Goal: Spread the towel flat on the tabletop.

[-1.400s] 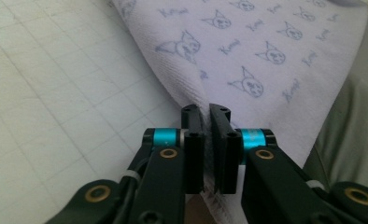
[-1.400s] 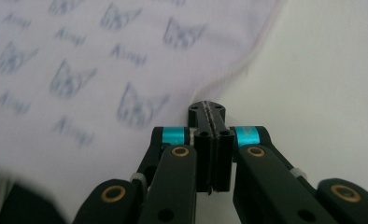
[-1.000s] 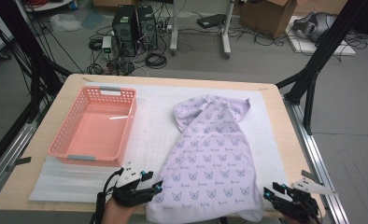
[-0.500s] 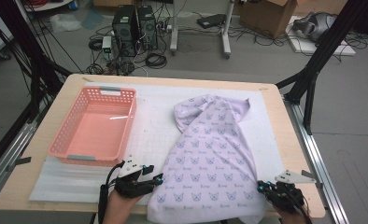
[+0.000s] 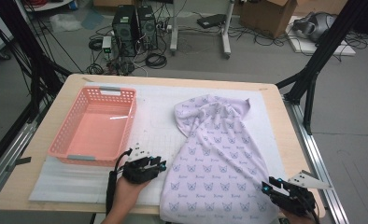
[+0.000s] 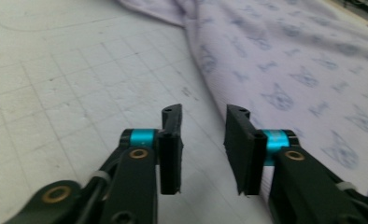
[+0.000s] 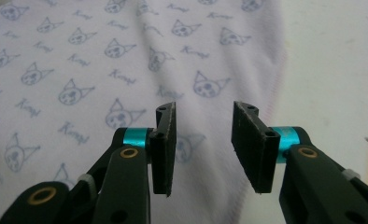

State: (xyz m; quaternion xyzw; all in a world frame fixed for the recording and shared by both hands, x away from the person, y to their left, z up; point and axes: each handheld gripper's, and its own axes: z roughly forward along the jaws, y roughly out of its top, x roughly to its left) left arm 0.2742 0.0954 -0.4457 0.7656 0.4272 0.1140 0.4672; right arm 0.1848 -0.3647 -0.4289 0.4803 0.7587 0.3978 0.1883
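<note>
The lilac cat-print garment (image 5: 219, 158) lies spread on the right half of the worktop (image 5: 285, 140), its near hem hanging over the front edge. It looks light, soft and limp, so it should sag and drag when lifted; the two near hem corners look like the best holds. The left gripper (image 6: 203, 135) has moved rightward to the garment's left edge, its fingers just narrowing over bare mat with nothing between. The right gripper (image 7: 203, 135), fingers reopening and part-open, hovers over the right hem, gripping nothing.

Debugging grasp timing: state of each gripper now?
Left gripper: open, jaws just closing, nothing between them, beside the lilac cat-print cloth.
Right gripper: open, jaws just opening, over the cloth's edge.
</note>
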